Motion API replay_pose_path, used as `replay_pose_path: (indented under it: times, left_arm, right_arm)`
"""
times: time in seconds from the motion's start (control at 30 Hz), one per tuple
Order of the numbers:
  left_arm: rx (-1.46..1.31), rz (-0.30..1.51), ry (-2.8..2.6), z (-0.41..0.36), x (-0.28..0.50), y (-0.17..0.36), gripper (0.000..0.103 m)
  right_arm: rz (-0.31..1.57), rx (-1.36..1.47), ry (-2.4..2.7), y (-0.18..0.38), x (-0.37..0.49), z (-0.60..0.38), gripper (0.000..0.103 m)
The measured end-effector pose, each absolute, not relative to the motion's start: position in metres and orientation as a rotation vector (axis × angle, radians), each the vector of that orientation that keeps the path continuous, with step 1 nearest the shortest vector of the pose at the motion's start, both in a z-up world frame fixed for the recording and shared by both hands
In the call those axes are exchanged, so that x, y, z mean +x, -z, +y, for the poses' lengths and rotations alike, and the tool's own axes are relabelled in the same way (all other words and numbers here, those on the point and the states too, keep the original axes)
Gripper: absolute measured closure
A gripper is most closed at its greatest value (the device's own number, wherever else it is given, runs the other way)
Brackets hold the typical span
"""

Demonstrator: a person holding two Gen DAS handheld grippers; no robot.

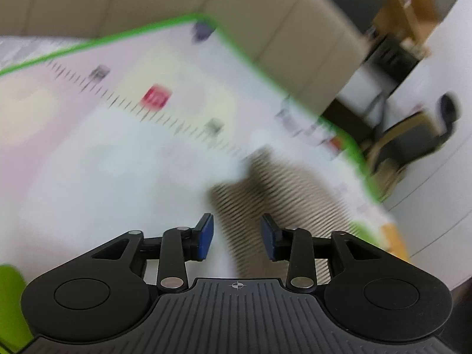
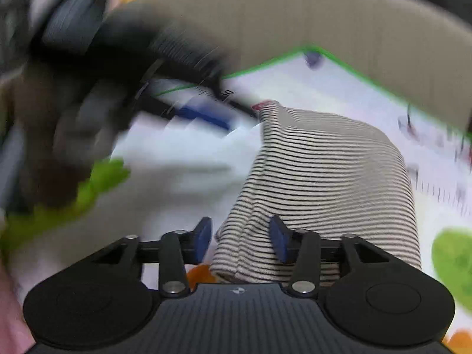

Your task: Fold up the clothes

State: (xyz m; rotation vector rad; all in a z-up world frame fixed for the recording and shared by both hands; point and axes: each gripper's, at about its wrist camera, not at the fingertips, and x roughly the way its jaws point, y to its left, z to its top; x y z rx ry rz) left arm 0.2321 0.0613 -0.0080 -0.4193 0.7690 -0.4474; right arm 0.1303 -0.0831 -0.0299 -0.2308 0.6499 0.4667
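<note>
Two handheld grippers worked over a striped garment (image 2: 318, 174) that lay bunched on a pale play mat (image 1: 97, 159) with a bright green border, the mat pushed up against a beige sofa (image 1: 265, 20). Seen from the right wrist camera, the right gripper (image 2: 240, 237) pointed downward at the near end of the garment, its blue-padded jaws spread, with a fold of the cream-and-black striped cloth lying between them; the pads did not press on the fabric. To the left of the garment in that same view, the left gripper (image 2: 203, 118) appeared as a dark, heavily blurred shape tilted down toward the mat, its blue pads just beside the garment's far left edge, and the hand that carried it was too smeared to make out. From the left wrist camera, the left gripper (image 1: 237, 236) angled down above the garment (image 1: 283, 194), its jaws partly spread and nothing gripped between the blue pads; the striped cloth lay beyond and below the fingertips, apart from them. A white piece of cloth (image 2: 183, 159) lay against the garment's left side. Beyond the sofa's right end, an office chair (image 1: 413, 144) stood on a pale floor. Both views were motion-blurred.
</note>
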Motion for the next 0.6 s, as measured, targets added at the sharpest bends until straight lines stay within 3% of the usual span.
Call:
replay_pose_path:
  times: [0.2, 0.33, 0.4, 0.5, 0.6]
  left_arm:
    - [-0.26, 0.79, 0.431, 0.018, 0.241, 0.01, 0.061]
    - [-0.231, 0.834, 0.423, 0.023, 0.246, 0.032, 0.05]
    - [-0.235, 0.833, 0.434, 0.023, 0.247, 0.029, 0.05]
    - [-0.202, 0.827, 0.436, 0.019, 0.246, 0.03, 0.05]
    - [-0.208, 0.836, 0.438, 0.02, 0.245, 0.029, 0.049]
  right_arm:
    - [0.639, -0.426, -0.541, 0.035, 0.118, -0.047, 0.038]
    - [0.685, -0.239, -0.571, 0.012, 0.127, -0.079, 0.034]
    - [0.696, -0.115, -0.558, -0.006, 0.133, -0.102, 0.016]
    - [0.65, 0.028, -0.473, -0.032, 0.143, -0.14, 0.0]
    - [0.603, 0.145, -0.35, -0.048, 0.159, -0.175, 0.0]
